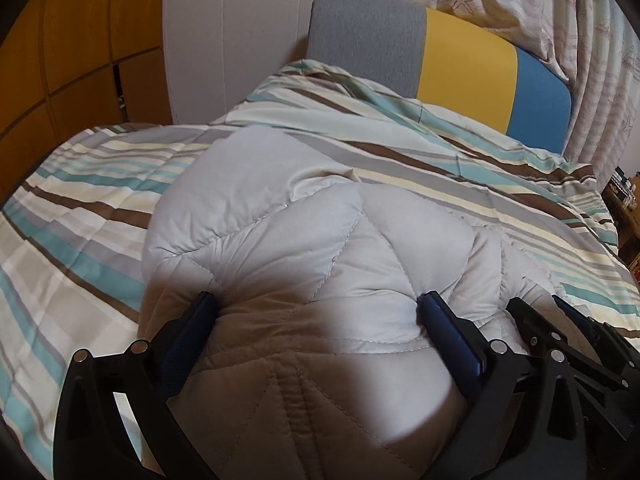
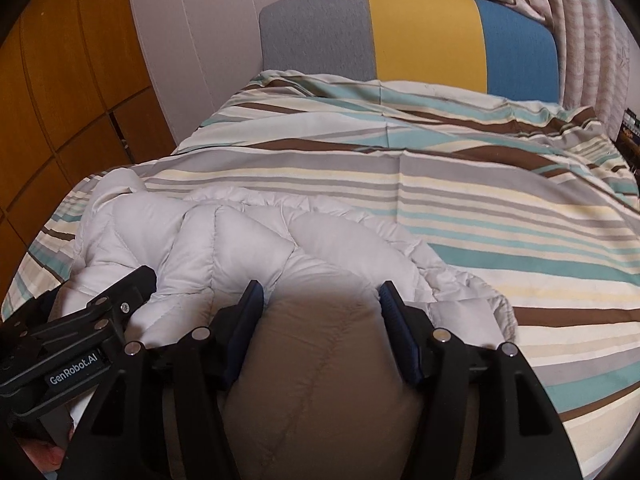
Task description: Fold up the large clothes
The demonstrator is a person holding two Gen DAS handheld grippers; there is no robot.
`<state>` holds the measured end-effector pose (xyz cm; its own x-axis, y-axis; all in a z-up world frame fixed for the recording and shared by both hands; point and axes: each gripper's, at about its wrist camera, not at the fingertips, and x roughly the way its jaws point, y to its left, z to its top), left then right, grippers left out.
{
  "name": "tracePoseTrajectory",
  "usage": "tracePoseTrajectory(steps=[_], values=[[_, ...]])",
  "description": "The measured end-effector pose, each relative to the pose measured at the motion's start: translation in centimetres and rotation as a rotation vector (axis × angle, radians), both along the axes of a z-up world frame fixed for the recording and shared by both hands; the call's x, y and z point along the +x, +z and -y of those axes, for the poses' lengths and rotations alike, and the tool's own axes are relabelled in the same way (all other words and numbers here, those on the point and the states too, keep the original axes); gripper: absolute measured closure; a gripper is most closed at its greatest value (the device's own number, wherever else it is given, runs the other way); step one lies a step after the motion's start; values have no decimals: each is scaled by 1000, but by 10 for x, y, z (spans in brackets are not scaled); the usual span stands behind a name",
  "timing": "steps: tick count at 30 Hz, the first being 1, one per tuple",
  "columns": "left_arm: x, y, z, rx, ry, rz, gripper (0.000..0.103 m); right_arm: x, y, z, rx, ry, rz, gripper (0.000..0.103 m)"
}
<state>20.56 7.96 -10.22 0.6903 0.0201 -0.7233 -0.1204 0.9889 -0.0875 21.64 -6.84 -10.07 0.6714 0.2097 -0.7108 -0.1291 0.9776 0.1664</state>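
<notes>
Jacket [image 1: 304,240] bulges between both grippers' jaws, seemingly clamped.

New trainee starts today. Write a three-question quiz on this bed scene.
1. True or false: the jacket lies on a striped bedspread.
2. Which colours does the headboard show? A) grey, yellow, blue B) red, green, white C) all black
3. Fill in: puffy jacket fabric sits between the fingers of the left gripper and the ____ gripper.

Key: 1 true; 2 A; 3 right
</notes>
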Motion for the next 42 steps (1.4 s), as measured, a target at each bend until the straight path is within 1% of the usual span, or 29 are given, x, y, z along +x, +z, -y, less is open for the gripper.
tracePoseTrajectory(steps=[4, 9, 12, 15, 17, 19, 21, 23, 25, 27, 31, 32, 34, 36, 37, 38, 39, 42], values=[[5, -5, 2, 18, 6, -14, 3, 7, -7, 0, 1, -10, -14, 44], [-1, -1, 6, 42, 15, 5, 3, 5, -7, 0, 0, -11, 6, 43], [-18, 8, 10, 60, 21, 28, 3, -3, -4, 4, 25, 1, 37, 42], [-43, 19, 10, 38, -3, 38, 3, -19, 3, 15, 71, 8, 91, 36], [-63, 25, 13, 34, -28, 57, 3, -33, 7, 20, 74, 6, 111, 32], [-85, 28, 20, 74, -62, 85, 3, -50, 12, 24, 59, 1, 139, 29], [-111, 24, 31, 144, -104, 133, 3, -72, 16, 27, 33, -6, 177, 26], [-128, 14, 36, 193, -115, 164, 3, -94, 14, 29, 19, -16, 200, 25], [-141, 6, 37, 206, -105, 201, 3, -111, 9, 32, 23, -21, 202, 25], [-148, 3, 37, 202, -99, 209, 3, -129, 6, 36, 36, -34, 195, 25], [-153, 2, 29, 142, -87, 178, 3, -152, 4, 41, 38, -61, 175, 25], [-152, 1, 29, 142, -88, 166, 3, -155, 1, 41, 24, -67, 156, 25], [-150, -5, 32, 171, -92, 147, 3, -149, -5, 39, 12, -63, 113, 24], [-152, -8, 36, 196, -88, 142, 3, -146, -6, 36, -11, -61, 95, 24], [-152, -6, 36, 190, -91, 127, 3, -147, -3, 34, -30, -63, 92, 24], [-154, -4, 34, 172, -93, 117, 3, -150, -1, 33, -36, -67, 90, 23], [-159, -1, 30, 133, -95, 106, 3, -155, 2, 34, -32, -73, 91, 22], [-177, 3, 20, 68, -85, 99, 3, -176, 8, 39, 4, -85, 89, 20]])
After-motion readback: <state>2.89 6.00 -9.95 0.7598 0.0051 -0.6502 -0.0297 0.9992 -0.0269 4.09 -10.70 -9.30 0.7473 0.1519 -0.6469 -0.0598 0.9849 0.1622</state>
